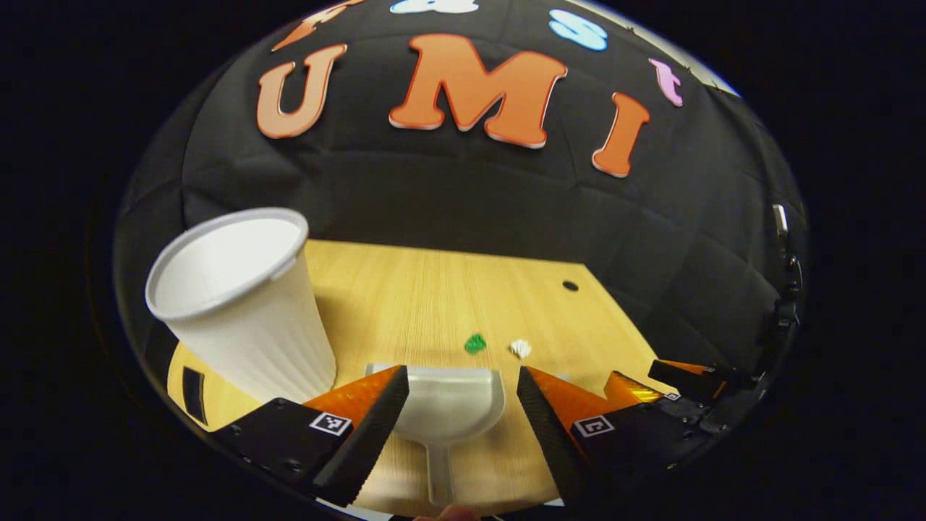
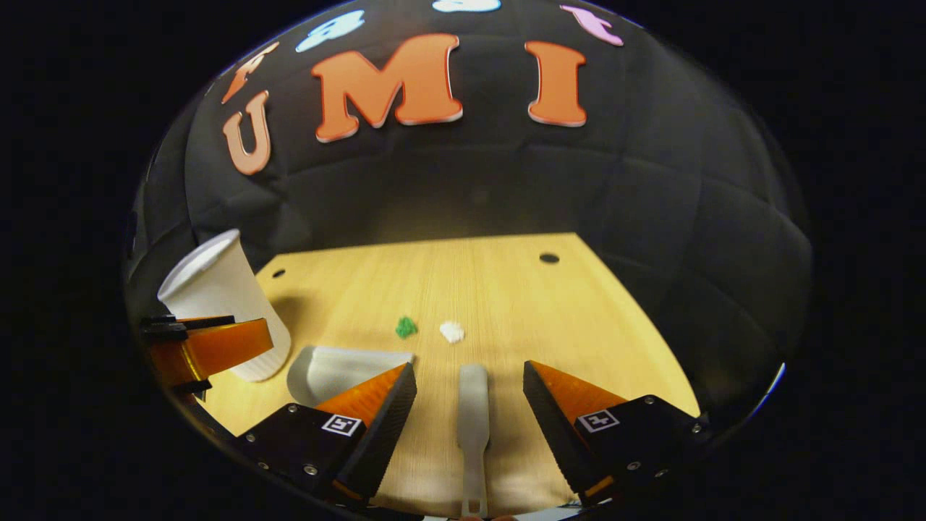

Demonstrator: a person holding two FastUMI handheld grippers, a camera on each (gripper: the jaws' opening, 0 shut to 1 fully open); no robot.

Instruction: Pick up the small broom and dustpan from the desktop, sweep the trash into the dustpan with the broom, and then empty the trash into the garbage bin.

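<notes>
A white dustpan point(image 1: 448, 405) lies on the wooden desktop point(image 1: 434, 289), its handle pointing toward me. My left gripper point(image 1: 463, 376) hovers open above it, a finger on each side, touching nothing. Just beyond the pan lie a green scrap point(image 1: 475, 344) and a white scrap point(image 1: 520, 349). In the right gripper view the small white broom point(image 2: 474, 420) lies flat between the open fingers of my right gripper point(image 2: 470, 369), which is not touching it. The dustpan point(image 2: 340, 373) sits to its left, and the green scrap point(image 2: 406, 327) and white scrap point(image 2: 451, 331) lie ahead.
A white ribbed garbage bin point(image 1: 239, 304) stands at the desk's left, also seen in the right gripper view point(image 2: 217, 311). The desk has small round holes point(image 1: 570, 286) near its far edge. Black cloth walls close in behind and on the right.
</notes>
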